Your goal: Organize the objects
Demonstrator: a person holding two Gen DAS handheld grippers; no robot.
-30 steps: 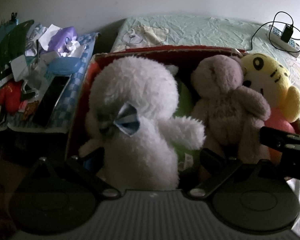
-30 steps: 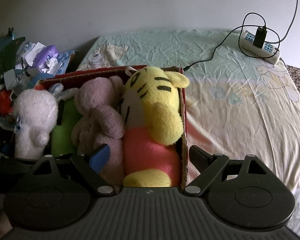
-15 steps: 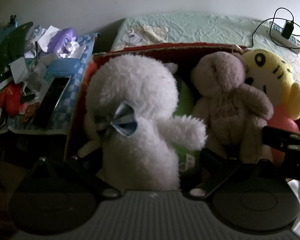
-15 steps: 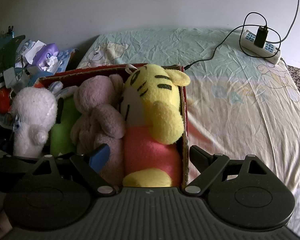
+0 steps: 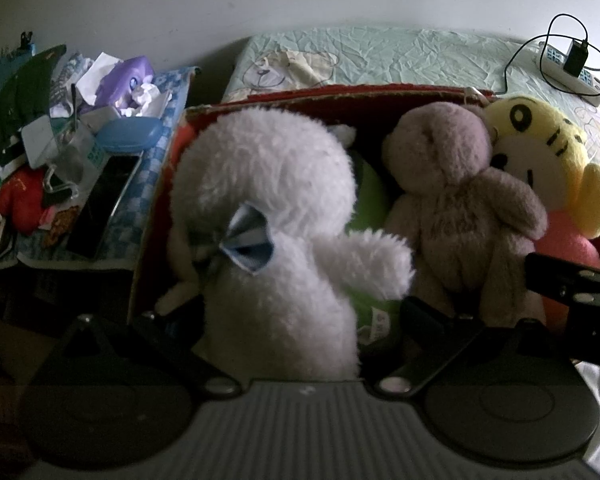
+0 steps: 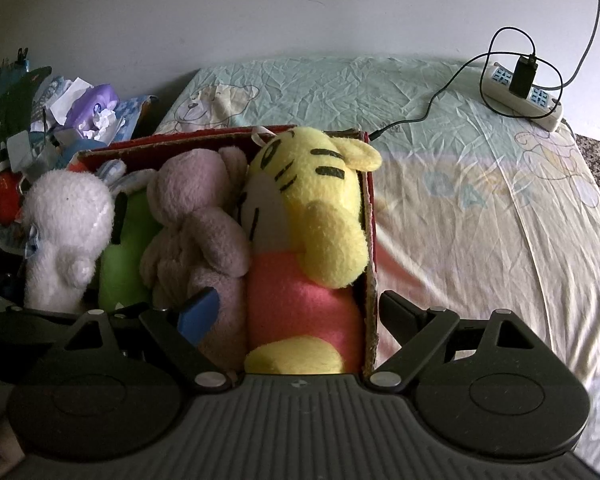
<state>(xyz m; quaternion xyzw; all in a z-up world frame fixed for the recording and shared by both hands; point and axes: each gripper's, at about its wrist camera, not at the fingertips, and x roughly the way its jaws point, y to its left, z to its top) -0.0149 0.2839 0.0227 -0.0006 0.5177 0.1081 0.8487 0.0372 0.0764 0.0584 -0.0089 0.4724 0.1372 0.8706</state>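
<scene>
A red cardboard box point(image 5: 340, 92) on the bed holds a row of plush toys. From left to right stand a white plush with a blue bow point(image 5: 268, 184), a green plush point(image 5: 370, 196), a mauve bear point(image 5: 456, 200) and a yellow tiger point(image 5: 540, 152) with a pink body. My left gripper point(image 5: 292, 312) is open, its fingers spread on either side of the white plush's body. My right gripper point(image 6: 298, 302) is open too. It straddles the tiger's pink body point(image 6: 296, 300) and the box's right wall point(image 6: 370, 240).
A cluttered pile point(image 5: 80, 128) of papers, a purple pack, a blue case and a red toy sits left of the box. The bed sheet point(image 6: 460, 200) stretches to the right, with a power strip point(image 6: 528, 96) and charger cable at the far corner. A wall is behind.
The left wrist view has tilted a little, so the tiger's head sits more turned at its right edge. The toys, the box and both grippers' fingers stand as before.
</scene>
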